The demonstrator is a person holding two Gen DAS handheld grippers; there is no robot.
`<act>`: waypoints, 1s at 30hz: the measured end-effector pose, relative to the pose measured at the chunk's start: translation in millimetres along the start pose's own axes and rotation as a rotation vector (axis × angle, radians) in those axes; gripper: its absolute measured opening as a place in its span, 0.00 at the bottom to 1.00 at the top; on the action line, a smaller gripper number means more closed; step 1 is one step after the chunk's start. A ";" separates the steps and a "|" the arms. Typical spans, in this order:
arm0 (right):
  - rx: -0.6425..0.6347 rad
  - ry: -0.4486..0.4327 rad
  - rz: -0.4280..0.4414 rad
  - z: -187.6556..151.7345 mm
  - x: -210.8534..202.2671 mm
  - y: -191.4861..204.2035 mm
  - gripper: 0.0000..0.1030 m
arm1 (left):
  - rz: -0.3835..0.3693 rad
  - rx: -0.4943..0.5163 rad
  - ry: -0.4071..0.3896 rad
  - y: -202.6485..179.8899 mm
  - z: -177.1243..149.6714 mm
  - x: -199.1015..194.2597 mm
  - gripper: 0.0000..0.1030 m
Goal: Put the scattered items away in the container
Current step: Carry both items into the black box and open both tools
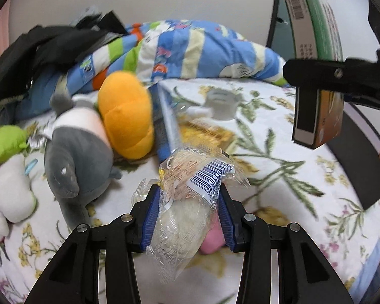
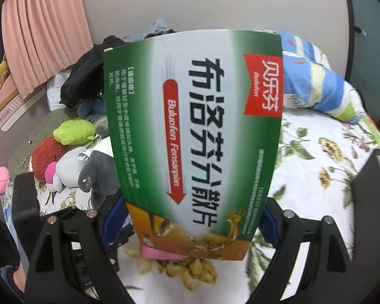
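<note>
My left gripper (image 1: pixel 188 197) is shut on a clear plastic snack packet (image 1: pixel 182 202) with a blue barcode, held above the floral bedspread (image 1: pixel 278 177). My right gripper (image 2: pixel 195 217) is shut on a green and white medicine box (image 2: pixel 195 131), held upright and filling its view. The same box (image 1: pixel 316 58) and the right gripper show at the upper right of the left wrist view. A pink item (image 1: pixel 212 238) lies under the packet; it also shows below the box in the right wrist view (image 2: pixel 162 253). No container is in view.
Plush toys lie at the left: a grey shark (image 1: pixel 73 152), an orange cushion toy (image 1: pixel 126 114), a green one (image 1: pixel 5 141) and a white one (image 1: pixel 10 190). A blue tube (image 1: pixel 168 119) and a striped duvet (image 1: pixel 202 50) with dark clothes (image 1: pixel 38 48) lie behind.
</note>
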State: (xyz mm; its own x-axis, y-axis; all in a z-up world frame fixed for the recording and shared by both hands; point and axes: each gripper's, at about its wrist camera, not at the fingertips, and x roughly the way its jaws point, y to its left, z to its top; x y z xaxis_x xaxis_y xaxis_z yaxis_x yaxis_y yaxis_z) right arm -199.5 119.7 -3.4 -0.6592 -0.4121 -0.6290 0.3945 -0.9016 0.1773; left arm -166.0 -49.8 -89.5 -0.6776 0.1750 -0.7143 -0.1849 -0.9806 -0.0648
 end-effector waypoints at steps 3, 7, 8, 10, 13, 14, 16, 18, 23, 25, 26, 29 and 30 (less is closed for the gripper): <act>0.014 -0.021 -0.023 -2.7 -29.7 -17.6 0.85 | -0.012 0.039 -0.017 -27.3 10.6 -14.1 0.43; 0.049 -0.041 -0.069 -7.3 -70.1 -53.7 0.85 | -0.032 0.099 -0.037 -73.9 26.2 -27.2 0.43; 0.058 -0.045 -0.083 -8.9 -79.7 -63.1 0.85 | -0.039 0.115 -0.043 -87.9 30.6 -29.3 0.43; 0.077 -0.048 -0.118 -13.4 -101.4 -87.2 0.85 | -0.062 0.147 -0.054 -120.7 41.2 -32.4 0.43; 0.099 -0.047 -0.173 -20.8 -133.2 -123.2 0.85 | -0.099 0.180 -0.066 -165.3 55.0 -34.5 0.43; 0.105 -0.047 -0.194 -22.7 -144.0 -135.4 0.85 | -0.115 0.194 -0.072 -183.4 60.3 -35.3 0.43; 0.119 -0.046 -0.238 -25.8 -164.6 -159.6 0.85 | -0.145 0.218 -0.082 -216.4 69.1 -36.0 0.43; 0.132 -0.032 -0.273 -29.3 -179.6 -181.5 0.85 | -0.180 0.238 -0.089 -250.2 79.3 -35.4 0.43; 0.166 0.026 -0.341 -45.8 -204.9 -241.8 0.85 | -0.271 0.262 -0.094 -329.0 102.3 -29.6 0.43; 0.195 0.044 -0.358 -52.2 -211.8 -265.1 0.85 | -0.283 0.266 -0.092 -351.2 108.0 -23.7 0.43; 0.207 0.054 -0.364 -54.9 -213.6 -275.1 0.85 | -0.296 0.266 -0.084 -362.1 110.6 -18.3 0.43; 0.221 0.102 -0.381 -63.8 -213.2 -301.4 0.85 | -0.298 0.275 -0.060 -389.7 112.9 -2.0 0.43; 0.222 0.121 -0.386 -66.9 -211.3 -310.4 0.85 | -0.299 0.277 -0.048 -397.9 112.7 5.6 0.43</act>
State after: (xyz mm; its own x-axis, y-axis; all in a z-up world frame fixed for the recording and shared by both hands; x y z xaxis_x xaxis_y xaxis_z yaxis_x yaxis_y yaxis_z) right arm -139.7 495.4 23.9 -0.6463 -0.0341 -0.7623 -0.0210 -0.9978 0.0625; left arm -176.4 351.3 10.8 -0.5962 0.4593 -0.6584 -0.5592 -0.8261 -0.0699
